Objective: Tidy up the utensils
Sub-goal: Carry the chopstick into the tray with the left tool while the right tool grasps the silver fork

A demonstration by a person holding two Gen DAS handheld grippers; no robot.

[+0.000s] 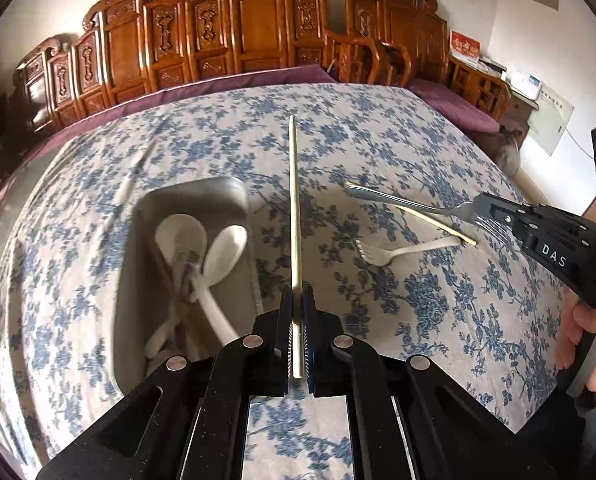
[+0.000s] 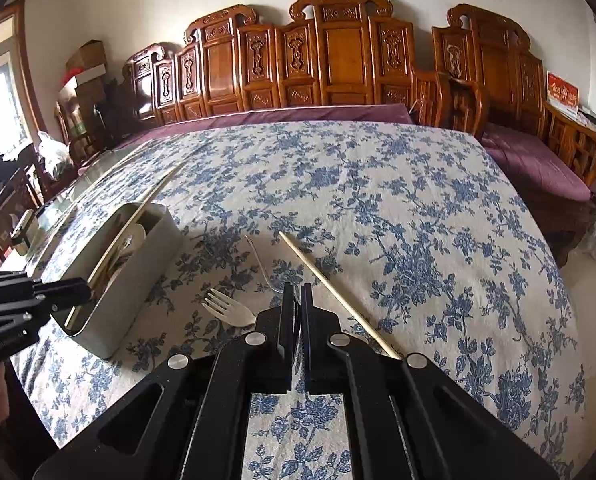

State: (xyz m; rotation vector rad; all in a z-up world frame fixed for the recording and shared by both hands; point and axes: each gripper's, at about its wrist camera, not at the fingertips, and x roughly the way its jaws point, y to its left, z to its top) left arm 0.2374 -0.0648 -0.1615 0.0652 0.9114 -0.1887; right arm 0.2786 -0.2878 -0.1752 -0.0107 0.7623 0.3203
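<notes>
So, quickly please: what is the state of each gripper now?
Left gripper: shut on a pale wooden chopstick.
Right gripper: shut on a silver metal fork.

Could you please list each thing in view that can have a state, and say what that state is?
Left gripper: shut on a chopstick, held beside the container.
Right gripper: shut on the metal fork at its tines.
Grey container: open-topped, holding white spoons.
White plastic fork: loose on the tablecloth.
Second chopstick: flat on the tablecloth, under the metal fork's handle.
</notes>
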